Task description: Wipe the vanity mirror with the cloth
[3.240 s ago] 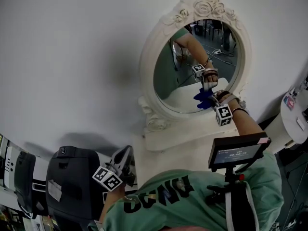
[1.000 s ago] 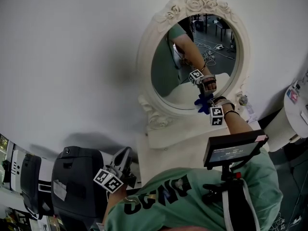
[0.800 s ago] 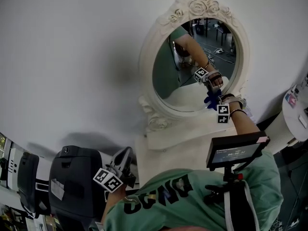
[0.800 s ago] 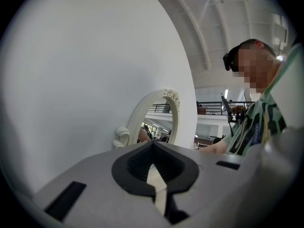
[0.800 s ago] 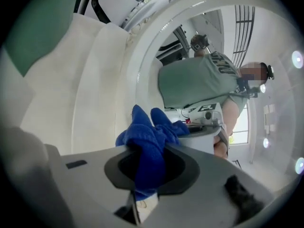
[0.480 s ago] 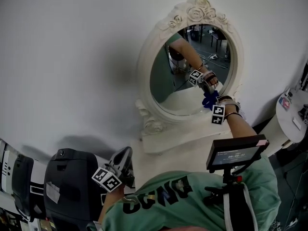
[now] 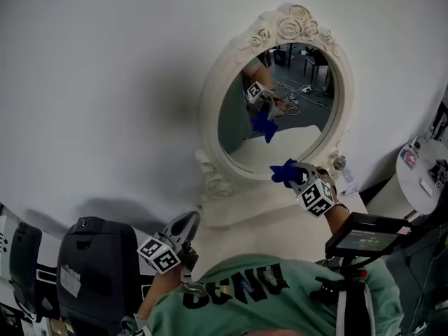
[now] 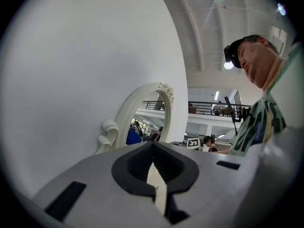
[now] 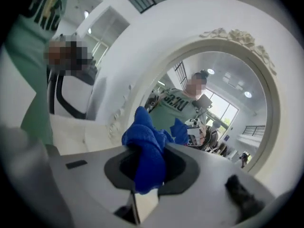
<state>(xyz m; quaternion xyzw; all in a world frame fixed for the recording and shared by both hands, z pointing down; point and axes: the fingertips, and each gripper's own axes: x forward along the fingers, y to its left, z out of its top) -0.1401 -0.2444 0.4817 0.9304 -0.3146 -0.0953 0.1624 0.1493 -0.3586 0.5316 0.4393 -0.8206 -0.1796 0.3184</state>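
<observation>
Presently right hand-held gripper (image 7: 297, 176) clamps cloth (image 7: 283, 171) near mirror (image 7: 301, 117); left hand-held gripper (image 7: 184, 225) closed.

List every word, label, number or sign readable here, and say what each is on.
Shirt: big dark letters, upside down and creased, not surely readable.
Small screen: pale text, too small to read.
Black machine: white label, too small to read.
Left gripper and right gripper: square marker patterns only, no letters.
Mirror, cloth: no print.
</observation>
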